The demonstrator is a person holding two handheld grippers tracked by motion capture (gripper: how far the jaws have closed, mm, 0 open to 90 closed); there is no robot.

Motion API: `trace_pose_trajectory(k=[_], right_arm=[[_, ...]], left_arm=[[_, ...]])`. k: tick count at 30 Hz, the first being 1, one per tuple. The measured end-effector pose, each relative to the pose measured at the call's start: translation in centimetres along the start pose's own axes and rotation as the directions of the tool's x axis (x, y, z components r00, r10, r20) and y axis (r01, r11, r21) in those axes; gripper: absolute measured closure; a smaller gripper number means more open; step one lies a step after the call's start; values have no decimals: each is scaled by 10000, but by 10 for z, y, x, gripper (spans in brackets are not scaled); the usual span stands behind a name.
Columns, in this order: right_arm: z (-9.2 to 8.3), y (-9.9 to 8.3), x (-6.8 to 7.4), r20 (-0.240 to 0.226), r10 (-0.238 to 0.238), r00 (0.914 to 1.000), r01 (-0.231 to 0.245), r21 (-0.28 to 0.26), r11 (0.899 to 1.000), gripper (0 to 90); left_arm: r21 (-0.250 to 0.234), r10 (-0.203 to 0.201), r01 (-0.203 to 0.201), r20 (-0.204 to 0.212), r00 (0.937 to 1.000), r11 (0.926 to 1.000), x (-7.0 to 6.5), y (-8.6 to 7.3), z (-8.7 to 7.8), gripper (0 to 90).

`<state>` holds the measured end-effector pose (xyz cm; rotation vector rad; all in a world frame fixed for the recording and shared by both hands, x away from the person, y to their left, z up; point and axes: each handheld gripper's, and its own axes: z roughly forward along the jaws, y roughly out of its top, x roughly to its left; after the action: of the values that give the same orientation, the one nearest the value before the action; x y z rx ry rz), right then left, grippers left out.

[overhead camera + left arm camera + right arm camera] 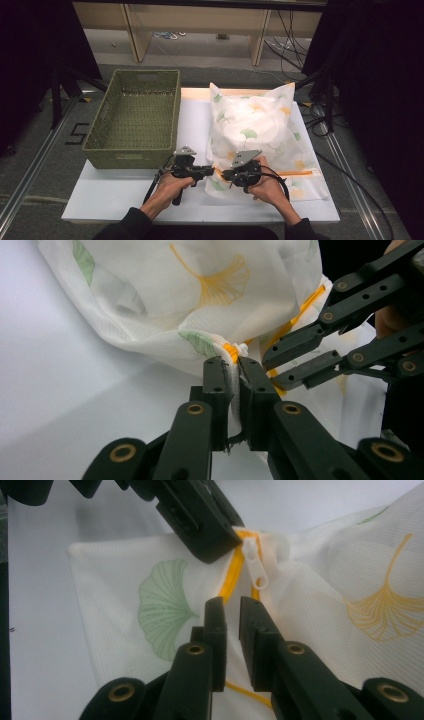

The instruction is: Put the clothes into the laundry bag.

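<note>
- Roughly, room first: dark surroundings, black drapes at both sides, grey floor with loose cables, pale wooden shelf legs behind the table.
- White table [125, 195] carries everything; bare white board in front of the person's hands.
- Green woven basket [135, 117] sits at the table's left, nothing visible inside, just beside the bag but apart from it — probably waiting to take what comes out or goes in.
- Mesh laundry bag [255, 135], white with ginkgo-leaf print, lies stuffed on the right half of the table, zipper edge toward the person.
- Left gripper [233, 371]: jaws nearly shut, pinching the bag's fabric at the zipper's end, likely to anchor it so the zipper can run.
- Right gripper [231, 611]: jaws narrow, a small gap, nothing held; tips sit just short of the pull tab, lined up to grab it.
- Orange zipper [229, 582] runs along the bag's near edge.
- White pull tab [255, 567] hangs free, right beside the left gripper's jaw tip.
</note>
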<state>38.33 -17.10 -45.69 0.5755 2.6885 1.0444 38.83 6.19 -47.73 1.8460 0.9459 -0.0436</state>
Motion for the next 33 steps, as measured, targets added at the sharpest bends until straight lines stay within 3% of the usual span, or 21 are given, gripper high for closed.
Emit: trace_pose_trajectory(k=[5, 8, 11, 15, 23, 25, 26, 31, 33], right_arm=[[-2, -2, -3, -108, 296, 9995, -299, -286, 9991, 794], [-3, -2, -5, -297, 49, 9995, -60, -364, 9993, 789], [-3, -1, -4, -465, 216, 9987, -233, -370, 9990, 782], [-2, -1, -4, -578, 56, 9983, -75, -337, 9994, 776], [2, 0, -3, -785, -39, 9969, 18, -270, 9996, 768], [3, 0, -3, -811, -273, 9963, 254, -250, 9994, 770], [4, 0, -3, -893, -243, 9957, 223, -232, 9995, 771], [4, 0, -4, -1008, -467, 9938, 443, -253, 9987, 827], [2, 0, -3, -942, -323, 9950, 308, -171, 9994, 836]], left_arm=[[24, 628, -629, 62, 9980, 9980, -9, -2, -2, 836], [175, 1090, -1089, -32, 9940, 9939, -15, -3, -4, 838], [71, 1094, -1094, -16, 9940, 9940, -15, -3, -6, 838], [184, 1364, -1361, -135, 9906, 9905, -16, -4, -6, 838], [567, 1805, -1808, 111, 9835, 9819, -20, -5, -5, 837], [479, 1714, -1716, 75, 9852, 9840, -22, -6, -4, 836], [574, 1891, -1896, 149, 9818, 9802, -21, -6, -5, 835], [559, 1889, -1895, 165, 9819, 9803, -20, -6, -4, 827], [593, 1872, -1880, 196, 9821, 9804, -19, -5, -5, 820]])
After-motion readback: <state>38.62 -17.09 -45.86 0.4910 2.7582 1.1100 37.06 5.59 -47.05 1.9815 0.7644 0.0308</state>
